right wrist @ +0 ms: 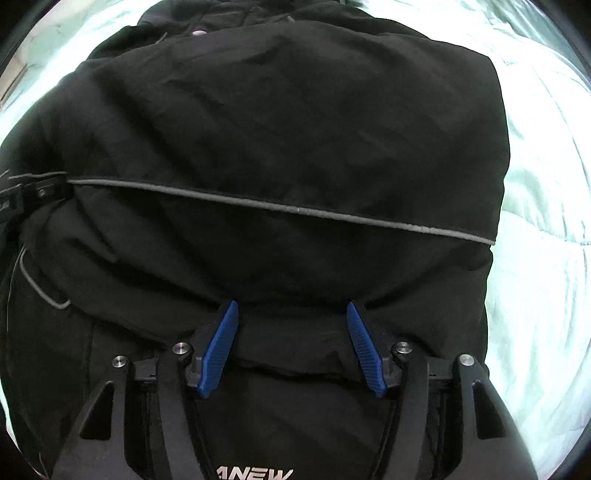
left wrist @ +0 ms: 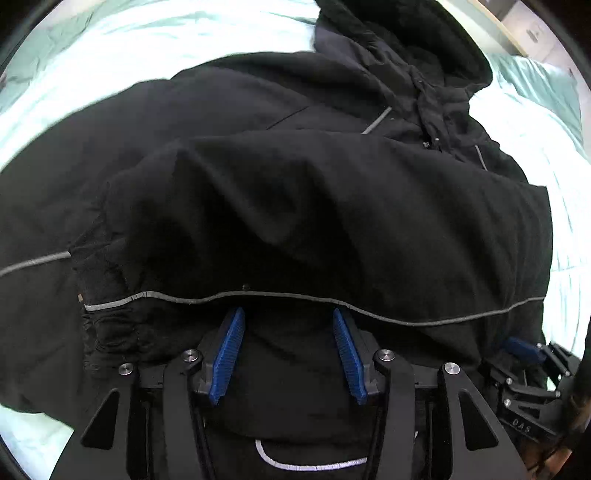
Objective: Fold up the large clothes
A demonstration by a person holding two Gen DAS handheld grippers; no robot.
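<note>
A large black hooded jacket (left wrist: 295,192) with thin grey piping lies on a pale green bed, its hood (left wrist: 424,40) at the far right. A folded-over layer covers its middle. My left gripper (left wrist: 288,314) is open, its blue pads (left wrist: 229,350) wide apart at the folded edge, nothing between them. In the right wrist view the same jacket (right wrist: 288,129) fills the frame. My right gripper (right wrist: 291,308) is open, its blue pads (right wrist: 364,350) against the lower fold, holding nothing. The right gripper also shows in the left wrist view (left wrist: 524,350) at the lower right.
The pale green bedding (left wrist: 110,44) surrounds the jacket, and shows at the right in the right wrist view (right wrist: 546,221). A wooden edge and wall (left wrist: 517,26) lie beyond the bed at the far right.
</note>
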